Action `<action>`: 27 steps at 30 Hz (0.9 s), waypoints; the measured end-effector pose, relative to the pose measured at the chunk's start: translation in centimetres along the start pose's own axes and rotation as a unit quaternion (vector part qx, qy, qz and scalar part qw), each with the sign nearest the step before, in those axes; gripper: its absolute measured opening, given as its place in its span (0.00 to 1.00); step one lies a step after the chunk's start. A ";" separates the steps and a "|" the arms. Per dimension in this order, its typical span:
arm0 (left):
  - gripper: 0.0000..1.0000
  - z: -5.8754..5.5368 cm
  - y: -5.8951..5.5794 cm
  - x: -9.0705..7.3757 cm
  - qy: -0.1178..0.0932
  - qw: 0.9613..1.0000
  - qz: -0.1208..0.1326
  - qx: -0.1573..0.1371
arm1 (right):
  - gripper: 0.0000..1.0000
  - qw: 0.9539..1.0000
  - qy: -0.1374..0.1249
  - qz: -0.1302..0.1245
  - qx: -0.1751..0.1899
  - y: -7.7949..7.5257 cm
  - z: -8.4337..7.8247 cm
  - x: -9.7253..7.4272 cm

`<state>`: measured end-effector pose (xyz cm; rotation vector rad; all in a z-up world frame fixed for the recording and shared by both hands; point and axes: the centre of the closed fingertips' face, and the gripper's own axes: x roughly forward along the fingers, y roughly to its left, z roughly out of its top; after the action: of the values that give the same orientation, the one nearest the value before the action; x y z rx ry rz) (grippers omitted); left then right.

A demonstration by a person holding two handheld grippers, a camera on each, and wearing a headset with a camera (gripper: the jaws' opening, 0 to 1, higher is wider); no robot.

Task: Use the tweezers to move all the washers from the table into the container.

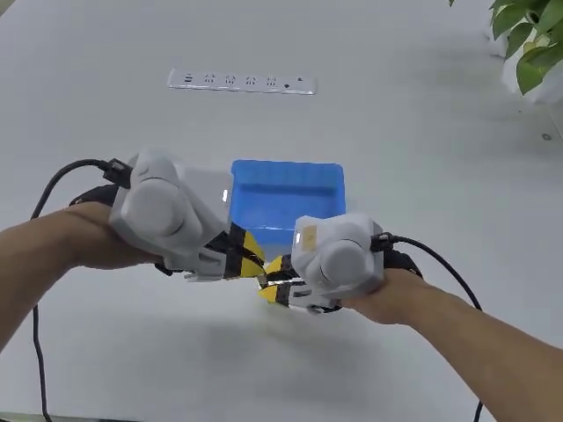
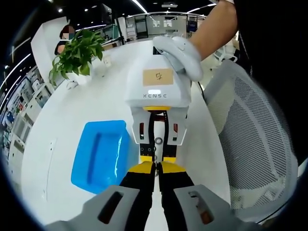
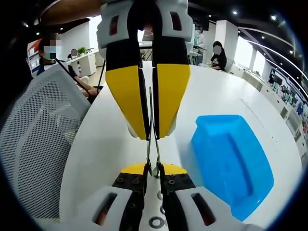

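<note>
Thin metal tweezers run between the two grippers, which face each other tip to tip. My left gripper is shut on them, and in the right gripper view its yellow jaws come down from the top, pressed on the tweezers. My right gripper is shut on the tweezers' other end. In the head view the left gripper and the right gripper meet just in front of the blue container. Small washers lie on the white table under the right gripper's jaws.
A white power strip lies at the far side of the table. A leafy plant stands at the far right corner. A mesh chair stands beside the table, and people sit in the background.
</note>
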<state>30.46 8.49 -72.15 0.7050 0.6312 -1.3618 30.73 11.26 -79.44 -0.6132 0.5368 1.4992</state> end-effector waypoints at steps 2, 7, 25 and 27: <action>0.07 0.0 -0.1 0.0 0.002 1.000 0.000 0.002 | 0.12 1.000 -0.001 0.000 0.001 0.0 0.0 0.0; 0.07 0.1 -0.2 -0.2 -0.001 1.000 0.001 -0.001 | 0.12 1.000 -0.004 0.002 0.001 0.1 0.3 0.2; 0.07 0.0 0.2 0.1 -0.001 1.000 0.002 -0.003 | 0.12 1.000 -0.004 0.000 0.004 -0.1 0.1 0.3; 0.07 -0.1 0.3 0.1 -0.001 1.000 0.003 -0.004 | 0.12 1.000 -0.005 0.000 0.005 -0.1 0.1 0.3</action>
<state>30.76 8.50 -72.27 0.6987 0.6324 -1.3542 30.82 11.55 -79.57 -0.5984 0.5368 1.4972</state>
